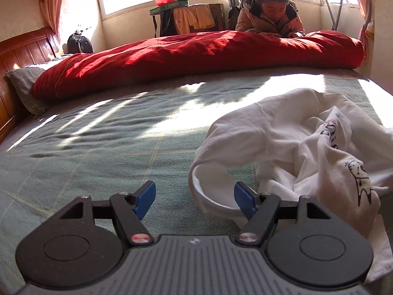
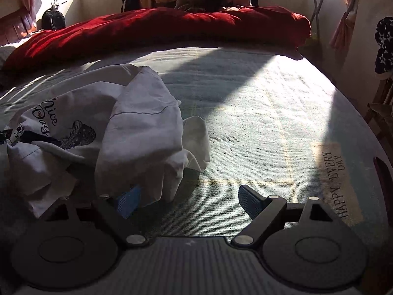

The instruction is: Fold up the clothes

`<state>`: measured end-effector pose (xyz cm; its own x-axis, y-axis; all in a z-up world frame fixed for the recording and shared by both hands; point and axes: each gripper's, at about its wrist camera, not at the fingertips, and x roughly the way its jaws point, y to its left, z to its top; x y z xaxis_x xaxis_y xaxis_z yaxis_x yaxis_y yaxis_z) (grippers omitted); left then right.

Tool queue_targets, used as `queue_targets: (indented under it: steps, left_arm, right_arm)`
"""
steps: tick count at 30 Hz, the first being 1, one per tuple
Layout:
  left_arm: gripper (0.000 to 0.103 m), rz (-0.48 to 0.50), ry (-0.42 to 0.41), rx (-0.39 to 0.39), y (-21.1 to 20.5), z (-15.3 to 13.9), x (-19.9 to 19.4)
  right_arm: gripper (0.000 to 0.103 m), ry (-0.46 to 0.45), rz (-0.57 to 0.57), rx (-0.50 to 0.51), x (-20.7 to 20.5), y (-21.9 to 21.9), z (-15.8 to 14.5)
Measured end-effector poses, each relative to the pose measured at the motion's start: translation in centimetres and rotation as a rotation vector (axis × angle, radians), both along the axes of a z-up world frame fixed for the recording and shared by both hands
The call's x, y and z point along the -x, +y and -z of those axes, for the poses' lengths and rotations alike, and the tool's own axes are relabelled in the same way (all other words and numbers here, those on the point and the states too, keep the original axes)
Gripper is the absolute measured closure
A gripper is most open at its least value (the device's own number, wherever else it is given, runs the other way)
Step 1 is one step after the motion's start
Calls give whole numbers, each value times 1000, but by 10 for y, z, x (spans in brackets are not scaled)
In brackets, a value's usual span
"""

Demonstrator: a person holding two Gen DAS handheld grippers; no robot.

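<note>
White shirt (image 1: 307, 147) lies crumpled on the bed (image 1: 110, 147), nearer than the red quilt (image 1: 196, 54). Left claw (image 1: 195, 200) and right claw (image 2: 189, 200) flank it, both released, likely ready to spread it.

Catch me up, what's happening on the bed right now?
A crumpled white printed shirt lies unfolded on the green bedsheet. Both grippers are open at its near edges: the left gripper has a sleeve loop partly between its fingers, the right gripper has cloth draped over one finger. Nothing is gripped. A person leans on the red quilt beyond.
</note>
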<state>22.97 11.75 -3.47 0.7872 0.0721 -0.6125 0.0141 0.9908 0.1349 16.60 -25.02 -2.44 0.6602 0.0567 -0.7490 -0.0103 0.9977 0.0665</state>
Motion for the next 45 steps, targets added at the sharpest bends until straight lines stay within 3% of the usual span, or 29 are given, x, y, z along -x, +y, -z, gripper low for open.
queue_targets:
  steps: [7, 9, 13, 15, 18, 28, 35, 39, 45]
  left_arm:
    - [27, 48, -1, 10, -14, -2, 13]
    - [27, 51, 10, 16, -16, 0, 13]
    - [27, 50, 24, 37, -15, 3, 13]
    - [27, 51, 27, 42, -14, 4, 15]
    - [24, 50, 32, 44, -12, 5, 16]
    - [24, 69, 38, 124, -13, 3, 11]
    - [24, 34, 59, 72, -18, 8, 0]
    - [24, 70, 57, 99, -24, 7, 3]
    - [24, 108, 50, 80, -42, 2, 8]
  right_arm:
    - [13, -61, -86, -38, -30, 44, -19]
    - [10, -62, -113, 8, -42, 61, -19]
    - [10, 23, -29, 238, -71, 80, 10]
    - [10, 81, 27, 273, -81, 68, 26]
    - [10, 108, 68, 205, -85, 40, 27]
    - [10, 50, 249, 245, -96, -21, 10]
    - [10, 9, 448, 307, -110, -76, 0]
    - [10, 19, 366, 131, -93, -98, -8]
    - [9, -27, 170, -127, -55, -93, -20]
